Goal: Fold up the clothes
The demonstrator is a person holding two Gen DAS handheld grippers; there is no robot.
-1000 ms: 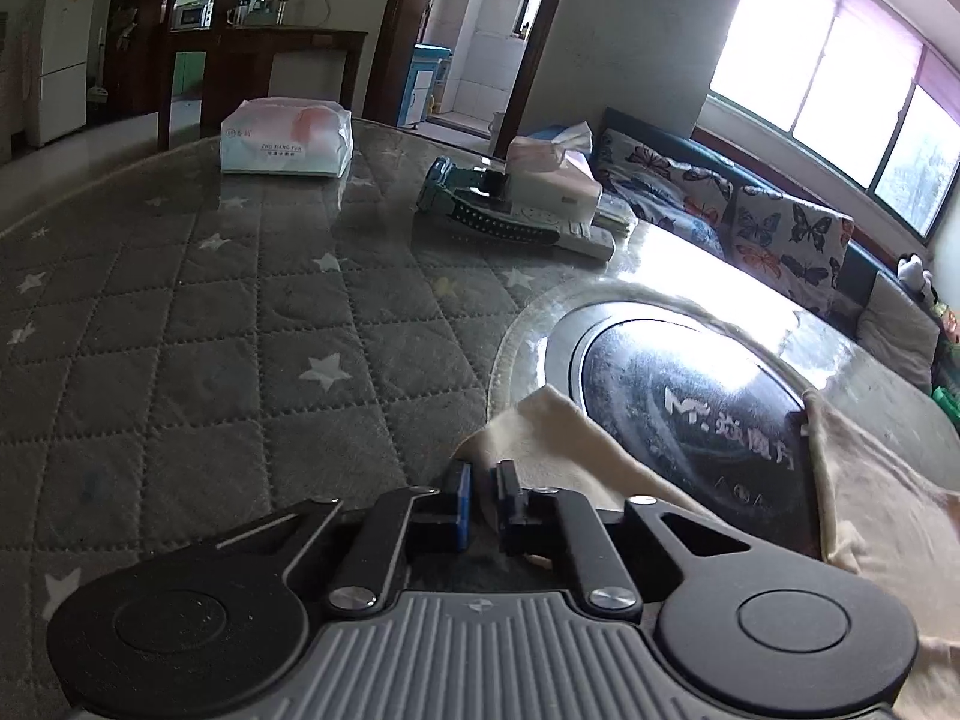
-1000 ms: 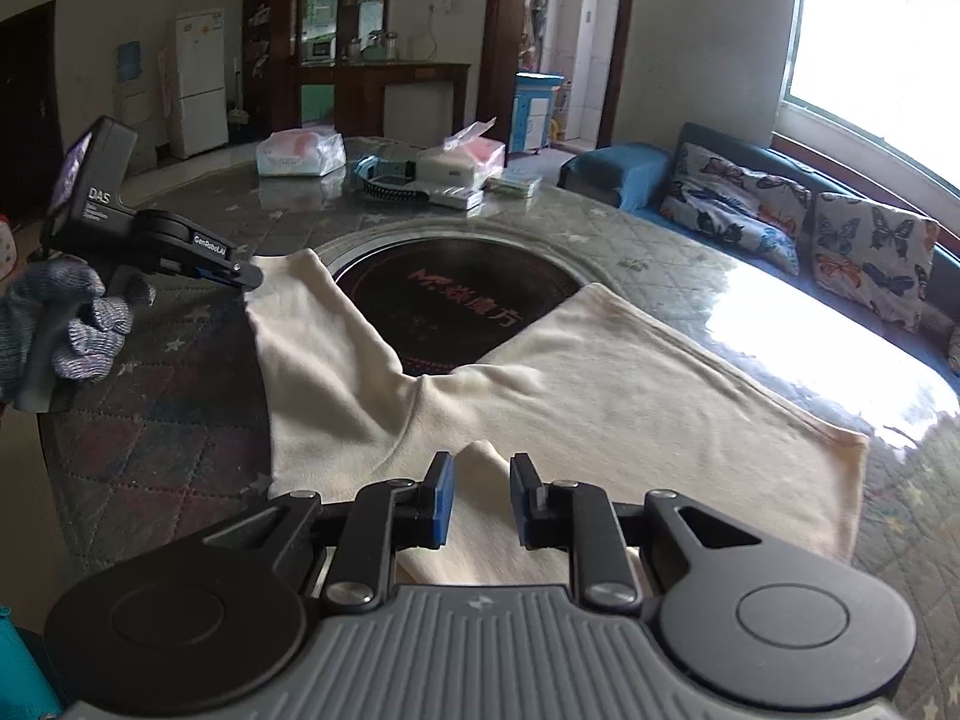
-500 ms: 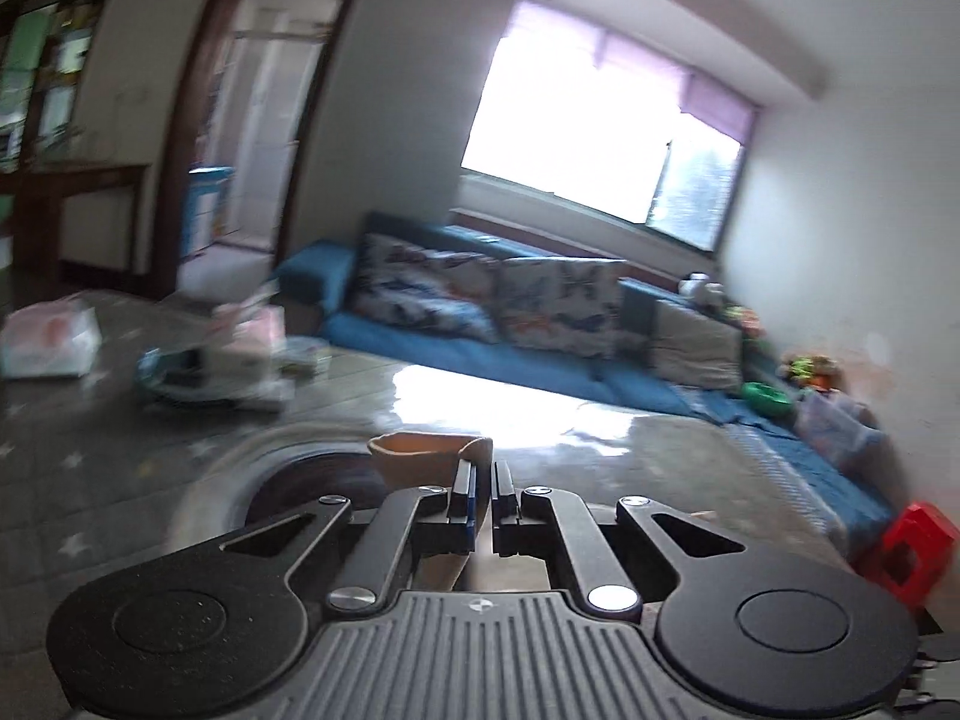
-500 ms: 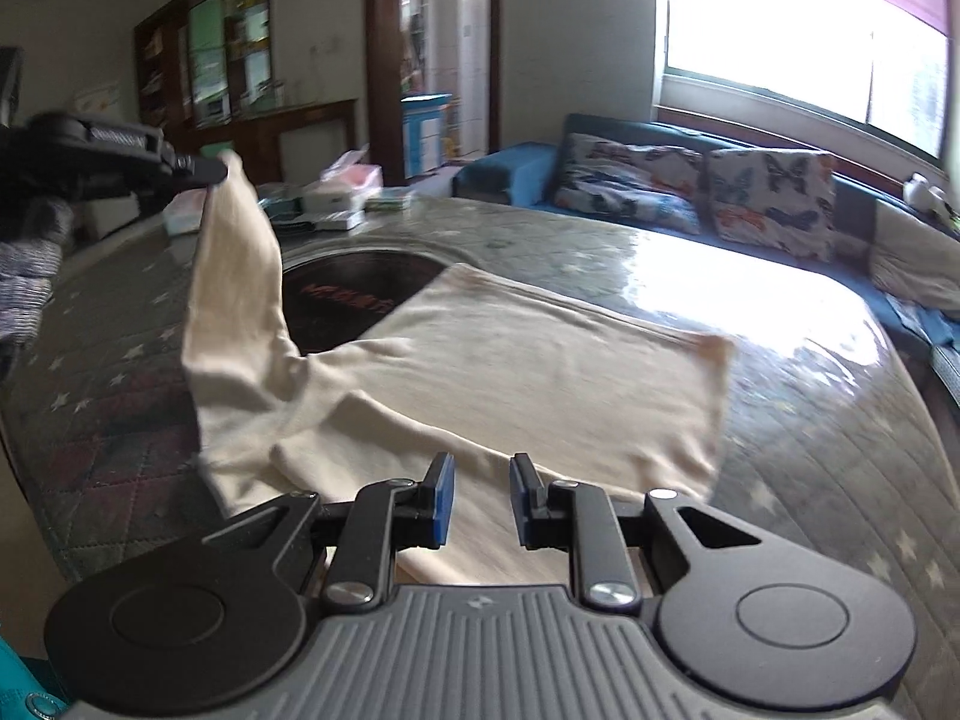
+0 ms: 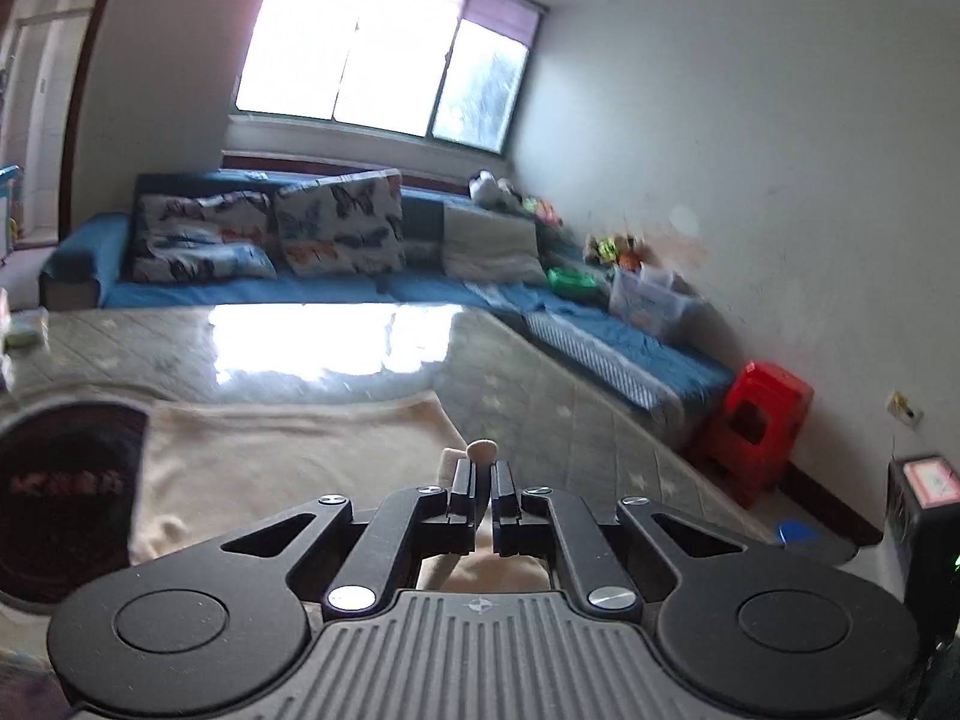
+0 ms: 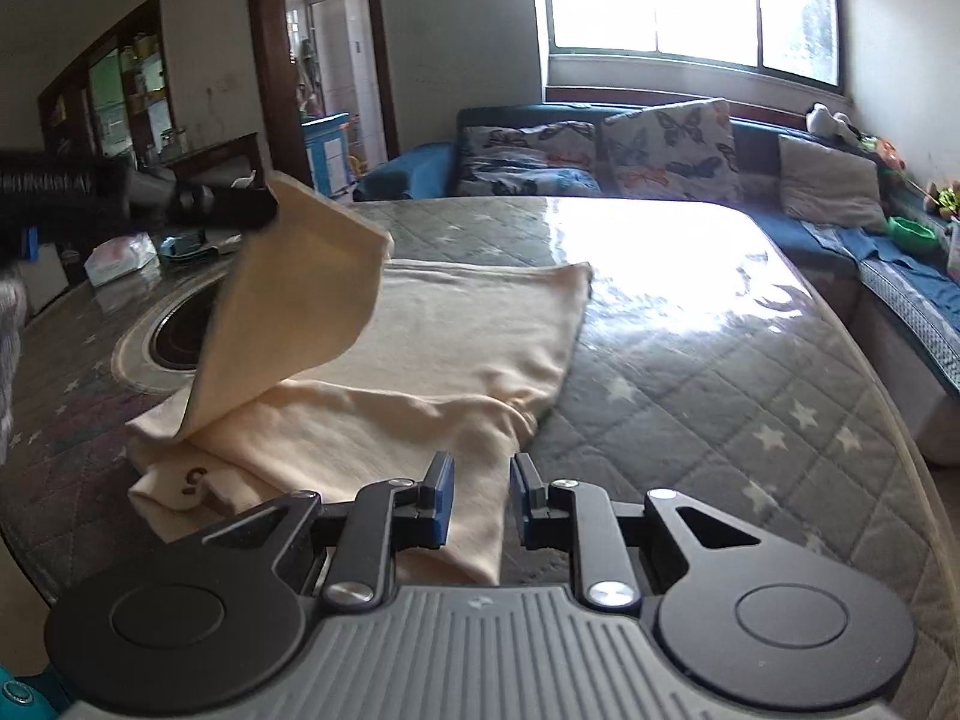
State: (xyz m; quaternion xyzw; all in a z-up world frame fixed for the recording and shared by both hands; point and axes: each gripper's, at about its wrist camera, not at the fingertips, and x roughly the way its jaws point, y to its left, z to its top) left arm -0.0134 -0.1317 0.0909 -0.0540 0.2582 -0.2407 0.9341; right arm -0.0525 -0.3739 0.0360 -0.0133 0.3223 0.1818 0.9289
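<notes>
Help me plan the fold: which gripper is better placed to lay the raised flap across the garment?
Left. The left gripper is shut on the cream garment, holding its flap up; the right gripper is open, gripping nothing.

**Backlit daylight, glare and blur**

We see the window [image 5: 384, 54] blown out at upper centre in both views. Its glare whitens the table [image 6: 672, 252] at centre. The left wrist view is motion-blurred; frame edges bow, corners darken.
</notes>
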